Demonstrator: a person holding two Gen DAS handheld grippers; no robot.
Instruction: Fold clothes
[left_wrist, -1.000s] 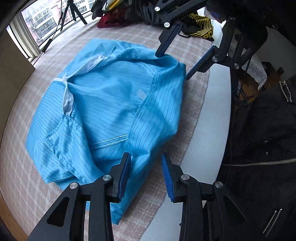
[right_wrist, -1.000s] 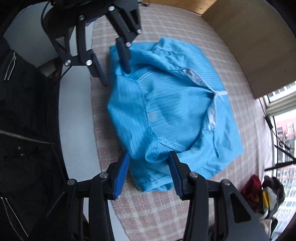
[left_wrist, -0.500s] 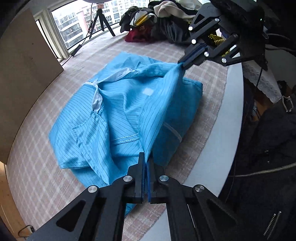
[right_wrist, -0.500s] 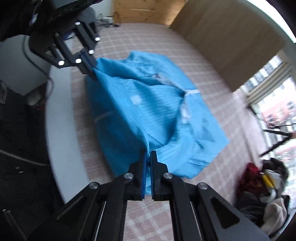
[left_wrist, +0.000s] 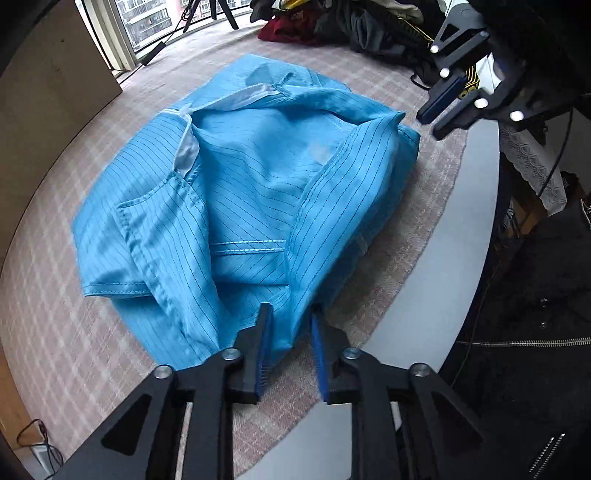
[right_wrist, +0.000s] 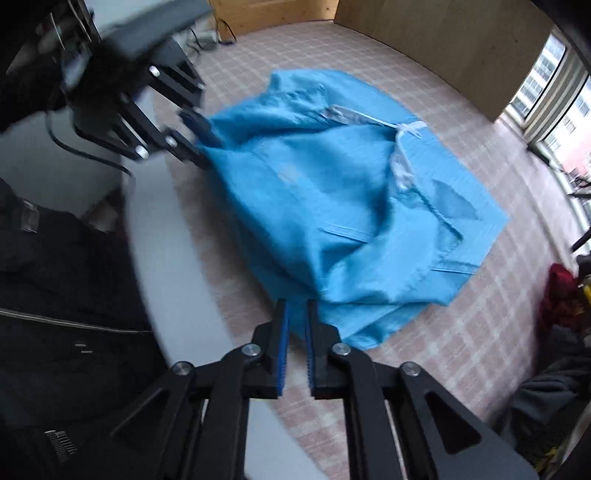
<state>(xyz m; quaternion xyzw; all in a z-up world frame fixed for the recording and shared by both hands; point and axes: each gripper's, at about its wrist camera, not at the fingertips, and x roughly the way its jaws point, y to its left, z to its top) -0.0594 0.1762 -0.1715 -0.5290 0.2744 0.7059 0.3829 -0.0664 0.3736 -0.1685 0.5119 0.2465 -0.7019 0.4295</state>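
The left tongs (left_wrist: 290, 347) have just been opening; the jaws stand a little apart with the blue shirt's (left_wrist: 251, 192) near edge loose between them, the pads not pressing it. The right tongs (right_wrist: 295, 347) have also just been opening: their jaws are slightly parted with nothing between them, just beside the shirt's other near corner. The shirt lies half folded and rumpled on a checked cloth (left_wrist: 55, 332) over the table (left_wrist: 436, 295), its near flap standing up in a ridge. That flap may slump back and undo the fold. Cloth between the left jaws could snag and drag when that hand lifts.
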